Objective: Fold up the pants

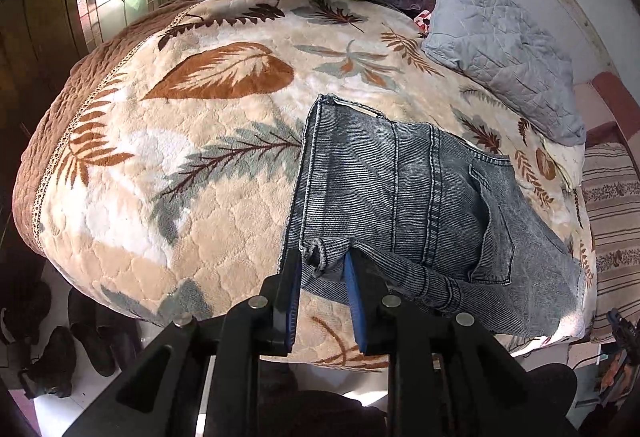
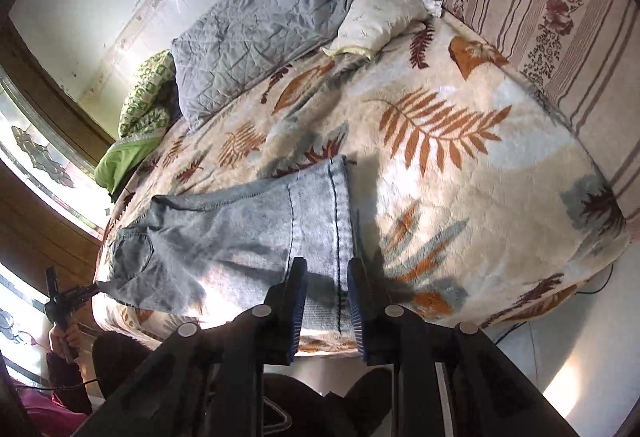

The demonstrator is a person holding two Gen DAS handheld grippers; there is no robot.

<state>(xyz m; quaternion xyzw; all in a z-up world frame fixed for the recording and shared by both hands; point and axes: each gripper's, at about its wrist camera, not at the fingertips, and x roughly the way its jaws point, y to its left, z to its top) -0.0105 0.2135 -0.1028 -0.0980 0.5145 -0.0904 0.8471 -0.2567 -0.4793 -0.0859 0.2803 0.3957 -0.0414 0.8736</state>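
Left wrist view: the grey denim pants (image 1: 400, 197) are seen lying folded on a leaf-patterned blanket (image 1: 180, 197) at the bed's near edge, waistband corner toward the left gripper (image 1: 322, 269). The jaws are parted narrowly; a belt loop and waistband edge lie between the blue pads (image 1: 352, 297), and no squeeze on the cloth is evident. In the right wrist view, the leg hems are laid at the near edge under the right gripper (image 2: 328, 277), whose jaws stand somewhat wider, straddling the hem seam without pinching it. A grey quilt (image 2: 256, 33) is noted at the far side. Step judged: a fold laid down, both ends let go. Next move likely calls for clearing the pads off the cloth without dragging it, then regripping for a further fold.
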